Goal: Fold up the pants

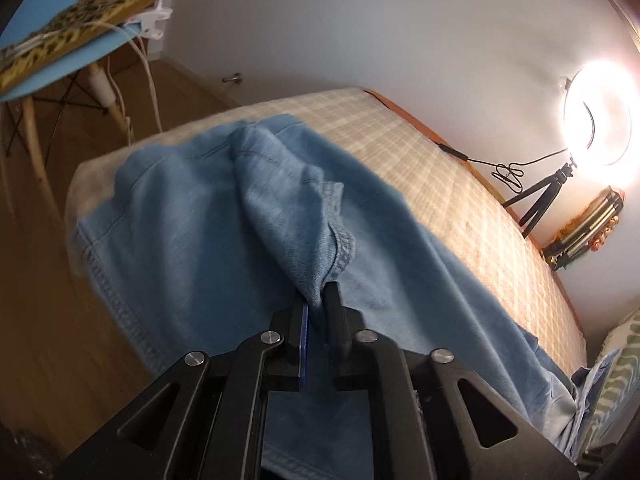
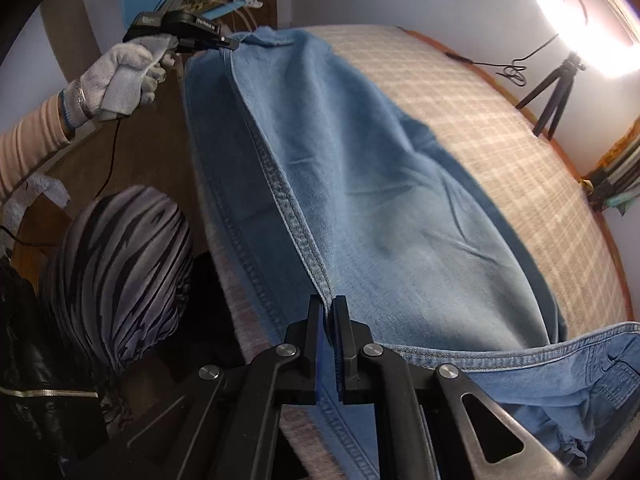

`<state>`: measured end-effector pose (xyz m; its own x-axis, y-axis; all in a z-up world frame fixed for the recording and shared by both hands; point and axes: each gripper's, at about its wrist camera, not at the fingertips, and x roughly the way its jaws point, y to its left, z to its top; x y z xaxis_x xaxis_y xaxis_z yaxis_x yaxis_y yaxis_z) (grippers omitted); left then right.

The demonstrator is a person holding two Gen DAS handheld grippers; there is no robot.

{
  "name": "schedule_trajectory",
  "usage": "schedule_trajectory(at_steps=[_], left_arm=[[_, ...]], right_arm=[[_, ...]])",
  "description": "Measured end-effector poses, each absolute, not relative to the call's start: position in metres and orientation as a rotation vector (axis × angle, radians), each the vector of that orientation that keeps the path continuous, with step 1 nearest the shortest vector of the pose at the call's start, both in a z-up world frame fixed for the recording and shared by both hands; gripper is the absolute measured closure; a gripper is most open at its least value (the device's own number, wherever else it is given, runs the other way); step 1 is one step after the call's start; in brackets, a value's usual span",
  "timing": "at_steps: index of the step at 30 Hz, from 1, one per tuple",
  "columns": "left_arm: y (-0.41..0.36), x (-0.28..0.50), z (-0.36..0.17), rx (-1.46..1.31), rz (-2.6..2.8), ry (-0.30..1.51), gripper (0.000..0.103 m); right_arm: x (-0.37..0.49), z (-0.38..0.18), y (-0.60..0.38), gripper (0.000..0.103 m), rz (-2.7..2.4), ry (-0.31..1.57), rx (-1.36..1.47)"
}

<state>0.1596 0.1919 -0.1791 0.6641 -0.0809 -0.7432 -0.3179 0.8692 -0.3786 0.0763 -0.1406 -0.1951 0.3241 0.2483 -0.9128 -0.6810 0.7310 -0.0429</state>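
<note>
Light blue denim pants [image 1: 200,220] lie lengthwise on a bed with a beige checked cover [image 1: 460,184]. In the left wrist view my left gripper [image 1: 318,296] pinches a raised fold of the leg near its stitched hem. The right wrist view shows that same left gripper [image 2: 234,43] at the far end of the pants [image 2: 380,200], held by a gloved hand [image 2: 120,76]. My right gripper [image 2: 328,306] is shut on the thick side seam near the waistband [image 2: 520,354]. The seam runs taut between the two grippers along the bed's [image 2: 500,132] left edge.
A lit ring light on a small tripod [image 1: 596,116] stands against the wall beyond the bed's far side. A blue chair [image 1: 52,60] with a leopard-print cloth stands on the wooden floor past the foot. A striped garment [image 2: 120,272] bulges at the left, close to the right gripper.
</note>
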Motion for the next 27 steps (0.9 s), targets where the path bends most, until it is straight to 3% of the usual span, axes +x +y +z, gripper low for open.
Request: schedule_trajectory(at_steps=[3,11,13,14,15,16,18,19,22,24,27], left_arm=[[0.204,0.154,-0.182,-0.496,0.211,0.815,0.072],[0.245,0.145,-0.188,-0.525,0.346,0.786,0.072],[0.238,0.147,-0.182,-0.478,0.317,0.787,0.058],[0.232,0.151,-0.178,-0.45,0.296,0.788,0.042],[0.227,0.151,-0.176,-0.423,0.276,0.785,0.036],[0.217,0.156,-0.171,-0.378,0.254,0.783,0.036],[0.197,0.171,-0.166,-0.246,0.215,0.813,0.028],[0.185,0.182,-0.166,-0.169,0.197,0.84,0.025],[0.167,0.205,-0.174,-0.02,0.185,0.901,0.024],[0.161,0.218,-0.185,0.056,0.173,0.941,0.024],[0.161,0.23,-0.199,0.139,0.214,0.966,0.024]], right_arm=[[0.076,-0.206,-0.138,0.101,0.629,1.102,-0.481],[0.076,-0.212,-0.133,0.1,0.615,1.144,-0.502],[0.082,-0.212,-0.13,0.099,0.614,1.158,-0.492],[0.085,-0.212,-0.129,0.096,0.618,1.163,-0.485],[0.088,-0.211,-0.129,0.093,0.624,1.174,-0.474],[0.089,-0.211,-0.129,0.092,0.624,1.18,-0.465],[0.093,-0.206,-0.132,0.07,0.621,1.181,-0.42],[0.093,-0.201,-0.133,0.068,0.622,1.172,-0.396],[0.096,-0.185,-0.139,0.064,0.607,1.128,-0.346],[0.103,-0.171,-0.141,0.054,0.592,1.089,-0.311],[0.118,-0.155,-0.138,0.047,0.589,1.034,-0.274]])
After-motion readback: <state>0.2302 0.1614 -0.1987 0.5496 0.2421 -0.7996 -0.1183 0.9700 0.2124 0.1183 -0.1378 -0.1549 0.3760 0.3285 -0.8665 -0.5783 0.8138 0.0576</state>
